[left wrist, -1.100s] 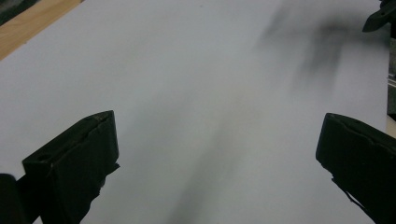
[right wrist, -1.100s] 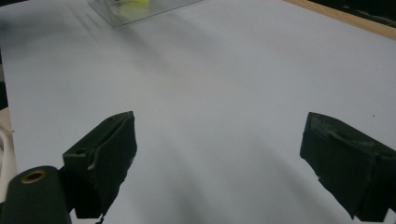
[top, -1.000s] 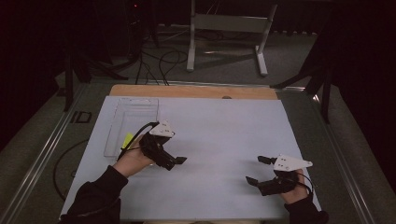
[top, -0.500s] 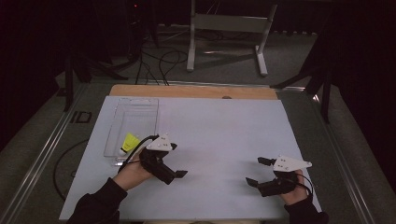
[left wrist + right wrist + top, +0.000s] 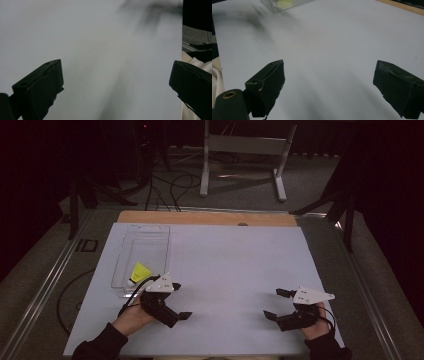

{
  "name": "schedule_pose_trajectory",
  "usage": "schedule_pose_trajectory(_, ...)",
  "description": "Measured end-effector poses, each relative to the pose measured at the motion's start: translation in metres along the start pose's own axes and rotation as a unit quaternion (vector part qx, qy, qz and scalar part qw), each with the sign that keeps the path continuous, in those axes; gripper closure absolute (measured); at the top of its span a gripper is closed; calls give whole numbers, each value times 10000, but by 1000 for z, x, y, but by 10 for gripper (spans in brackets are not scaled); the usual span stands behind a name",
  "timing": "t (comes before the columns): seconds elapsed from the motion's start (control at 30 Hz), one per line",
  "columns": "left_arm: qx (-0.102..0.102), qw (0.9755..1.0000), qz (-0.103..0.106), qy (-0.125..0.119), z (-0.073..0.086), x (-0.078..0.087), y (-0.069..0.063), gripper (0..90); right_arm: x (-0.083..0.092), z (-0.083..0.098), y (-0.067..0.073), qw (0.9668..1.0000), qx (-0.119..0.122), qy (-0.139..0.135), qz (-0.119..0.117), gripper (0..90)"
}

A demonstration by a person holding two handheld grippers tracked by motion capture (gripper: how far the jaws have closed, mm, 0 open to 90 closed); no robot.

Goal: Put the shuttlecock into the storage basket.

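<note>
The yellow shuttlecock (image 5: 139, 272) lay inside the clear plastic tray (image 5: 146, 236), at the tray's near end, close to its front wall. The tray stood on the left part of the white sheet (image 5: 225, 260) that covered the desk (image 5: 200, 217), its long sides running away from the person, near the sheet's left edge.

The left claw (image 5: 181, 301) hovered just in front of the tray's near right corner, apart from it, its jaws pointing right towards the middle of the sheet. In the left gripper view those jaws stood wide apart with nothing but bare white sheet between them, and the sheet's edge showed at the far right of that view. The right claw (image 5: 277, 303) sat low on the right side of the sheet, near its front edge and well apart from the left claw; its jaws pointed left. In the right gripper view they were also spread wide over bare sheet, with the tray's corner (image 5: 287, 4) and a blur of yellow far off at the top.

Between the two claws the sheet was open and flat. A strip of bare wood ran along the desk's far edge, beyond the sheet.
</note>
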State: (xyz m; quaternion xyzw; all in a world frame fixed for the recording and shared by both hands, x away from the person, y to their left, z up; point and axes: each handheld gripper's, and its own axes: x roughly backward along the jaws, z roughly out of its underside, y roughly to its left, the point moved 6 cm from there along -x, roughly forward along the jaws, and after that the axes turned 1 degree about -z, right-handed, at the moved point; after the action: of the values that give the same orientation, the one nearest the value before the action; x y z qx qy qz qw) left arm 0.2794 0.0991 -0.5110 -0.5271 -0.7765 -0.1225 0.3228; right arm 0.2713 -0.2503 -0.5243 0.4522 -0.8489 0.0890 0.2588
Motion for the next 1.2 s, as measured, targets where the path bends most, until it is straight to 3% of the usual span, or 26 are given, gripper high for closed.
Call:
schedule_pose_trajectory(0.27, 35, 10000, -11, -89, 19, 8, 0, 1, 0, 1, 0, 10000, -30, 26, -12, 104)
schedule_pose_trajectory(0.63, 296, 9989, -144, -328, 43, 20, 3, 2, 0, 1, 1, 10000, -5, 40, -10, 104)
schedule_pose_trajectory(0.77, 259, 9989, -174, -357, 51, 23, 3, 1, 0, 1, 1, 10000, -18, 53, -10, 104)
schedule_pose_trajectory(0.87, 231, 9987, -259, -367, 56, 25, 4, 2, 0, 1, 0, 10000, -28, 55, 0, 104)
schedule_pose_trajectory(1.0, 459, 9979, -352, -301, 67, 30, 7, 2, 1, 2, 0, 10000, -30, 47, 16, 104)
schedule_pose_trajectory(1.03, 607, 9971, -402, -233, 71, 31, 7, 2, 1, 3, 0, 10000, -18, 72, 27, 104)
schedule_pose_trajectory(1.07, 607, 9971, -402, -233, 71, 31, 7, 1, 2, 4, 0, 10000, -32, 77, 25, 104)
schedule_pose_trajectory(1.1, 629, 9959, -628, -185, 75, 32, 8, 2, 2, 4, 0, 10000, -37, 76, 32, 104)
schedule_pose_trajectory(1.2, 662, 9947, -763, -184, 77, 33, 8, 2, 2, 4, 0, 10000, -54, 66, 31, 104)
